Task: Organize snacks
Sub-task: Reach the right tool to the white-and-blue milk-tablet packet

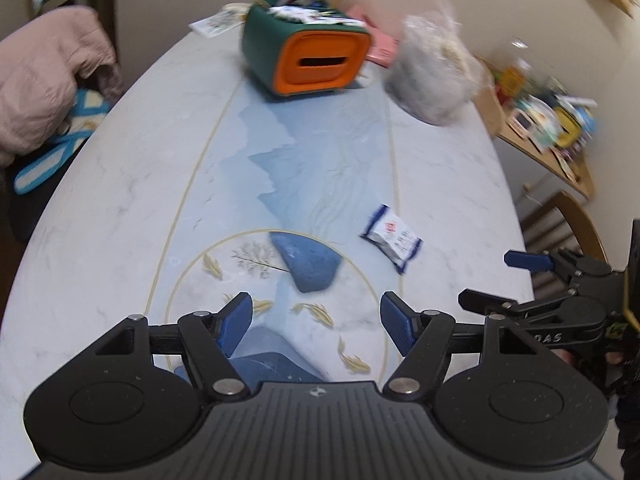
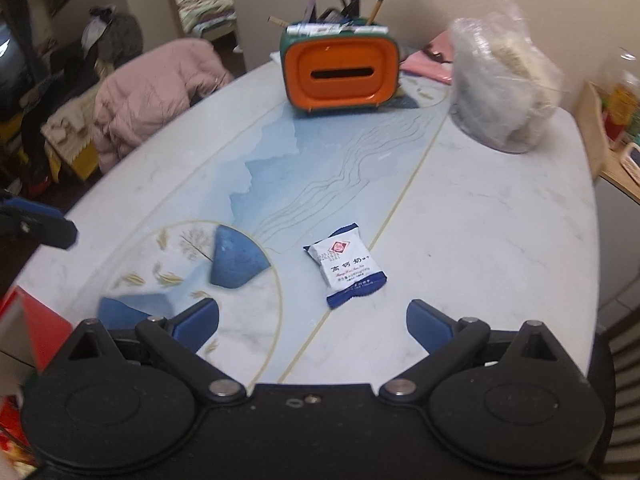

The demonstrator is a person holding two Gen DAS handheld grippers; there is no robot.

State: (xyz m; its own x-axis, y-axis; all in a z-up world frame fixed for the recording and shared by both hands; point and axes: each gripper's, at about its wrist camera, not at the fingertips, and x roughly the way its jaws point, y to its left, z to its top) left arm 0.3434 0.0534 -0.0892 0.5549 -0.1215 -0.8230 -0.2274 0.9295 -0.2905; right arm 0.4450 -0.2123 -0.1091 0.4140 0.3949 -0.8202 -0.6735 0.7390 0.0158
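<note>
A small white and blue snack packet (image 2: 346,266) lies flat on the marble-patterned table (image 2: 480,220). My right gripper (image 2: 314,326) hovers just short of the packet, open, with nothing between its blue pads. In the left wrist view the same packet (image 1: 392,238) lies ahead and to the right of my left gripper (image 1: 316,326), which is also open and empty above the table's painted oval. The right gripper (image 1: 492,280) shows at the right edge of that view, its fingers spread. A green and orange box (image 2: 342,68) with a slot stands at the far end.
A clear plastic bag (image 2: 504,88) of pale contents sits at the far right of the table, next to pink paper (image 2: 428,62). A pink jacket (image 2: 152,96) lies on a chair to the left. A cluttered wooden shelf (image 1: 548,132) stands beyond the right edge. Something red (image 2: 36,328) is at the near left.
</note>
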